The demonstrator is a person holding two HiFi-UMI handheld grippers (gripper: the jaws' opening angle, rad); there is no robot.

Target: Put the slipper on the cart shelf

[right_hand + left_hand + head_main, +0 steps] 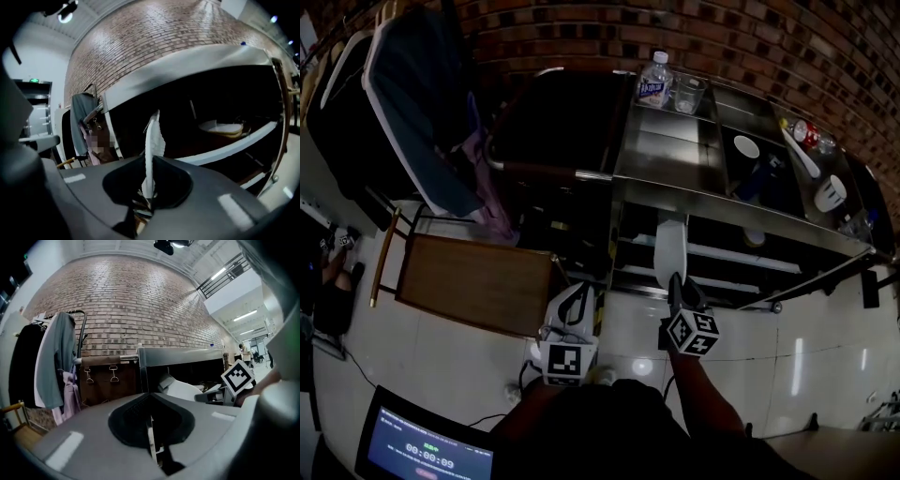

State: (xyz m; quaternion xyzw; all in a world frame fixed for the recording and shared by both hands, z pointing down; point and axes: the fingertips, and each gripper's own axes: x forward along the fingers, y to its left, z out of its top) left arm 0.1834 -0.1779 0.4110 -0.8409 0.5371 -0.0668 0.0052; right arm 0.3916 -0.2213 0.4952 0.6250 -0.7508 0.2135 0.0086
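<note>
One wide steel cart [666, 155] is standing against the brick wall [750, 37], carrying a water bottle [654, 80] and a glass [688, 94] on its top. Another pale slipper [220, 127] is lying flat on a lower shelf. The white slipper [669, 248] is hanging in the air just before the cart's open front. Its long axis is running away from the person and its far end is pointing in at the shelves. The right tool [676, 286] is pinching its near end, forearm reaching forward. The left tool [573, 302] is hovering beside it, nearer the person, jaws pressed together on nothing.
</note>
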